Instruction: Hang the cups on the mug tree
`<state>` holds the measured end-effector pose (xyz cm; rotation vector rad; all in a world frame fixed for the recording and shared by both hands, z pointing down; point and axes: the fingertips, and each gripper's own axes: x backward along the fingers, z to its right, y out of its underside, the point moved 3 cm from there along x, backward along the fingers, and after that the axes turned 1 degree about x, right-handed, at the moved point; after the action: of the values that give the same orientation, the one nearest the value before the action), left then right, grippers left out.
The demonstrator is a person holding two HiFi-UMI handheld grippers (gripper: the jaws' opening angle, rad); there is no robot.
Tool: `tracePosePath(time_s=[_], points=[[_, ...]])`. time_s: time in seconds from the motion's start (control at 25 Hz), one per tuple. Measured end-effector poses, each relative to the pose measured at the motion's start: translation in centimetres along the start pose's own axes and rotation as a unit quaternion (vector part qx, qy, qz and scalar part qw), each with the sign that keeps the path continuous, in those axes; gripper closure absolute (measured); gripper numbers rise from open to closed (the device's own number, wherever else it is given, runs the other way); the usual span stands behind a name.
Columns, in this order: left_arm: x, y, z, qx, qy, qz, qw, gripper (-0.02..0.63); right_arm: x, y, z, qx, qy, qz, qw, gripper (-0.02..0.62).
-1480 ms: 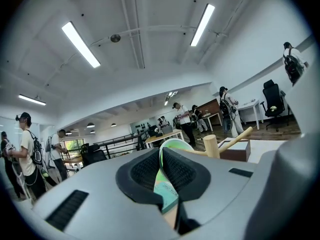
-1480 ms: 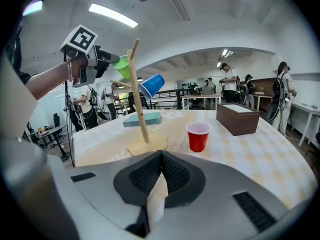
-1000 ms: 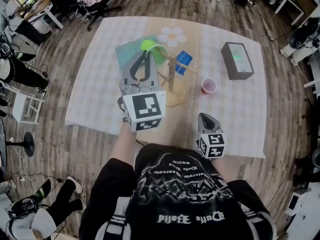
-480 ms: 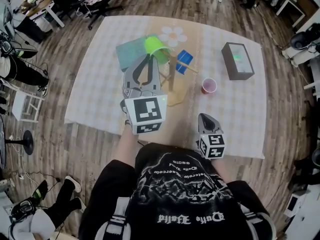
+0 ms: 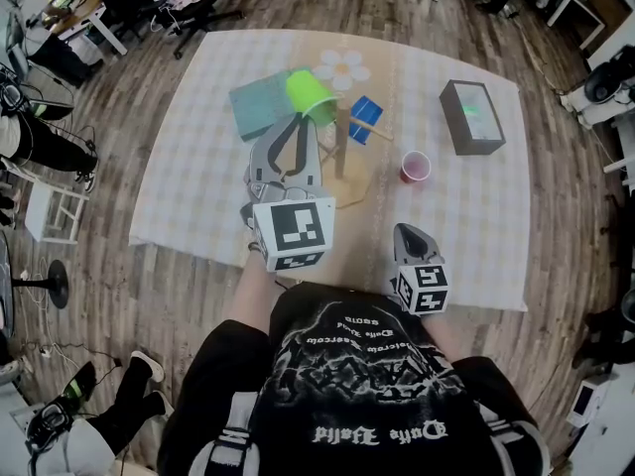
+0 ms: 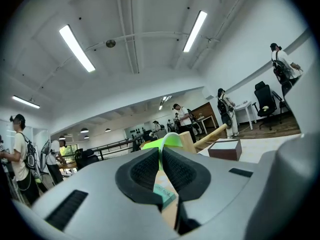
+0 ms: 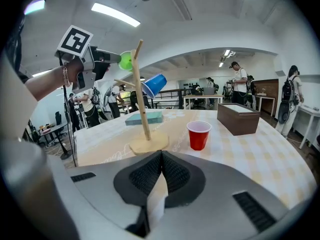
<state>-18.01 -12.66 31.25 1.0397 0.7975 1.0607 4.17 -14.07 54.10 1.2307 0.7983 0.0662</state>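
My left gripper [image 5: 296,119] [image 6: 161,151] is shut on the rim of a green cup [image 5: 309,94] [image 6: 169,141], held on its side in the air just left of the wooden mug tree [image 5: 341,145] [image 7: 139,91]. The right gripper view shows the green cup [image 7: 126,60] level with the tree's top. A blue cup [image 5: 365,121] [image 7: 154,85] hangs on a right-hand peg. On the cloth to the right of the tree's base stands a red cup [image 5: 415,170] [image 7: 199,134]. My right gripper [image 5: 408,232] [image 7: 161,156] is shut and empty, low by the table's front edge.
A dark open box [image 5: 471,118] [image 7: 239,118] stands at the right of the checked cloth [image 5: 198,167]. A teal pad [image 5: 260,105] [image 7: 145,118] lies behind the left gripper, next to a daisy-shaped mat [image 5: 341,70]. People, chairs and desks ring the table.
The left gripper with the green cup has drifted slightly rightward, closer to the mug tree. The right gripper has stayed still.
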Motion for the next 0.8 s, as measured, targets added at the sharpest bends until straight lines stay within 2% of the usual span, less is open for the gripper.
tracePosePath(time_s=[0.24, 0.4, 0.64, 0.8], points=[[1.9, 0.9, 0.7, -0.030, 0.004, 0.005, 0.9995, 0.567, 0.7, 0.5, -1.1, -0.012, -0.002, 0.006, 1.000, 0.586], [1.2, 1.2, 1.1, -0.028, 0.015, 0.013, 0.9994, 0.566, 0.4, -0.3, -0.6, -0.021, -0.002, 0.005, 1.000, 0.586], [1.3, 2.1, 2.2, -0.002, 0.035, 0.015, 0.9993, 0.566, 0.3, -0.4, -0.1, -0.046, 0.000, 0.006, 0.999, 0.586], [1.9, 2.5, 2.3, 0.062, 0.061, 0.023, 0.9959, 0.568, 0.1, -1.2, 0.8, -0.081, 0.005, 0.020, 0.997, 0.586]])
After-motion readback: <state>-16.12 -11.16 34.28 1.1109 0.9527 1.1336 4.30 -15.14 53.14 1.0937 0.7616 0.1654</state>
